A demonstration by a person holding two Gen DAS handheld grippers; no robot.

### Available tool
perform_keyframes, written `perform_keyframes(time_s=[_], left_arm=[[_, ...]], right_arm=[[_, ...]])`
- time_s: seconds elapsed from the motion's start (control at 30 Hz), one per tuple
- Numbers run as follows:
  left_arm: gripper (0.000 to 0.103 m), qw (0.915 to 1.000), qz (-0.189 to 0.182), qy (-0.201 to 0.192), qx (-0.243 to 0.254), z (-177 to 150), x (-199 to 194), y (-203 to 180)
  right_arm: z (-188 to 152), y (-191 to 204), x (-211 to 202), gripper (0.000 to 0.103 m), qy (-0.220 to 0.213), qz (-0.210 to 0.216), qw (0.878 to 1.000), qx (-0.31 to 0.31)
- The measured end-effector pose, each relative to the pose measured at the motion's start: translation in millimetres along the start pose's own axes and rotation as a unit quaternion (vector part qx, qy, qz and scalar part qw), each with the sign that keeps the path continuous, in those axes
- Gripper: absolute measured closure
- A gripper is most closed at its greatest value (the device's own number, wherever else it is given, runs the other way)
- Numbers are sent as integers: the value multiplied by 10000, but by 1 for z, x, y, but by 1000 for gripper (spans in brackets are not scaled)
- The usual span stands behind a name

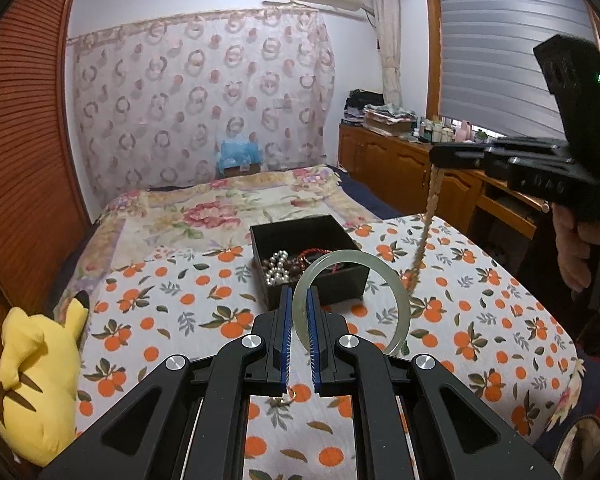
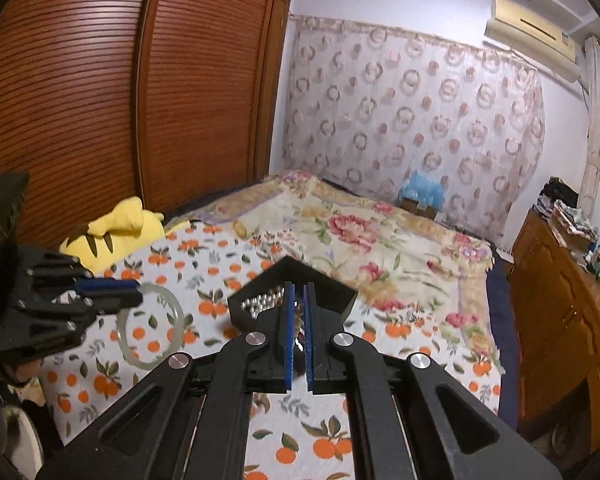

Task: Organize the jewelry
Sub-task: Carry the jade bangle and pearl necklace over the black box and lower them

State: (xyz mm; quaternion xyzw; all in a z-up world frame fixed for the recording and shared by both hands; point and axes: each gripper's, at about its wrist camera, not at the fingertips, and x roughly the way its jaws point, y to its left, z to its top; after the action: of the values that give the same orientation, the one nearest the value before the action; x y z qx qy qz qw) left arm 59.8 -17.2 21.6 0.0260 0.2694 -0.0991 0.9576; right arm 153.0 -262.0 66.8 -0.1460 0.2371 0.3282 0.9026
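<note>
Left gripper [image 1: 299,300] clamps pale bangle [image 1: 396,300] above black box [image 1: 320,276].

The box [image 1: 312,256] sits on the bed [image 1: 480,300], a plush toy [image 1: 40,380] at its left edge.

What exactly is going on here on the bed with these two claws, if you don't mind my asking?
A person is sorting jewelry with a handheld claw in each hand. The left claw is shut on a pale green bangle, held above the orange-print cloth. The right claw holds a pale beaded strand dangling beside the open black box, which already contains silver beads.
</note>
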Motion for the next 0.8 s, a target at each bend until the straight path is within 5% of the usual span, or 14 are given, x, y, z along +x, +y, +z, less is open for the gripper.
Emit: perform_keyframes(time_s=[0.8], left_arm=[[96, 9997, -2, 186, -131, 43, 57, 33]], right_arm=[[94, -32, 9, 98, -590, 154, 9980, -188]])
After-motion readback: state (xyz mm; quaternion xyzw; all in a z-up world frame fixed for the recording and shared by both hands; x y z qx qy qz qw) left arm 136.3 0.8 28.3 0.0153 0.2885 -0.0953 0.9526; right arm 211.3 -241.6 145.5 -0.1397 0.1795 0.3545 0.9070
